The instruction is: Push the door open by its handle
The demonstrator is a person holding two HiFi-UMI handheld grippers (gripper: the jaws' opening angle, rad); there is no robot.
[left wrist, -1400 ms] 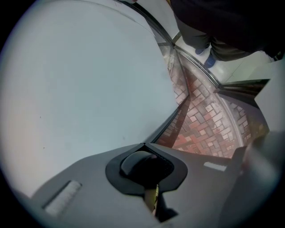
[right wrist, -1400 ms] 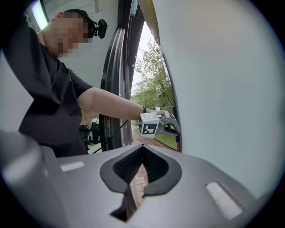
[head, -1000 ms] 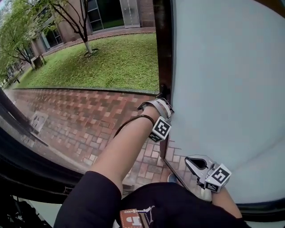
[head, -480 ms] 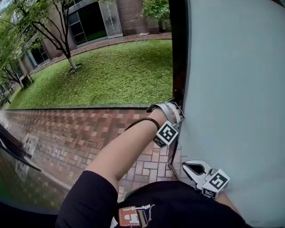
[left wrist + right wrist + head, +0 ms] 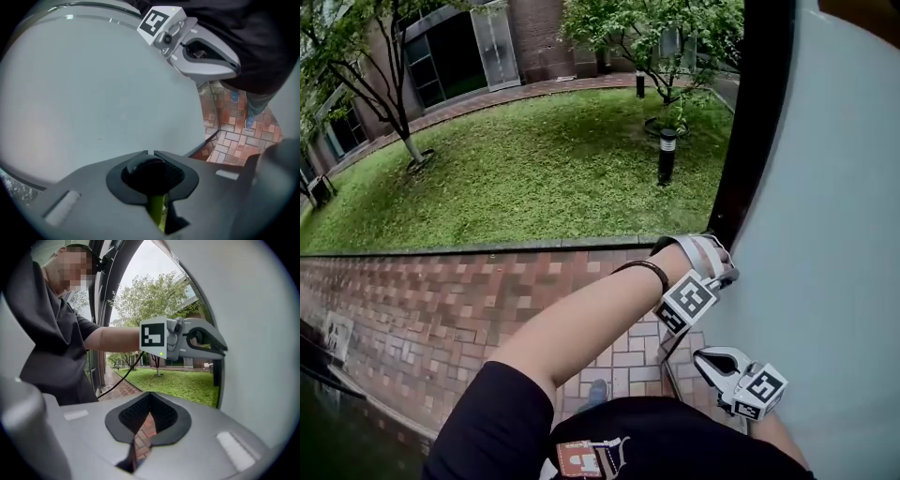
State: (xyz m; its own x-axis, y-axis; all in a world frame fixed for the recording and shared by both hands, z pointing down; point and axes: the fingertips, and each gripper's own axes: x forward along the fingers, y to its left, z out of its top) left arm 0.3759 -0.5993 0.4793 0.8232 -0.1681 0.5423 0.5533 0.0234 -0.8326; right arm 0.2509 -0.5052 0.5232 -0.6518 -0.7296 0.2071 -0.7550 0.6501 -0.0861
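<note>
Open frosted door (image 5: pixel 825 234), dark rounded handle (image 5: pixel 149 169)

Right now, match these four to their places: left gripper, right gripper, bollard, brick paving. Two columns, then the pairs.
1 left gripper
2 right gripper
3 bollard
4 brick paving

A standing on the lawn
B closed on a dark rounded thing at the door edge
C between the lawn and the person
D low, beside the pale door panel, nothing between its jaws

Pairs: 1-B, 2-D, 3-A, 4-C
</note>
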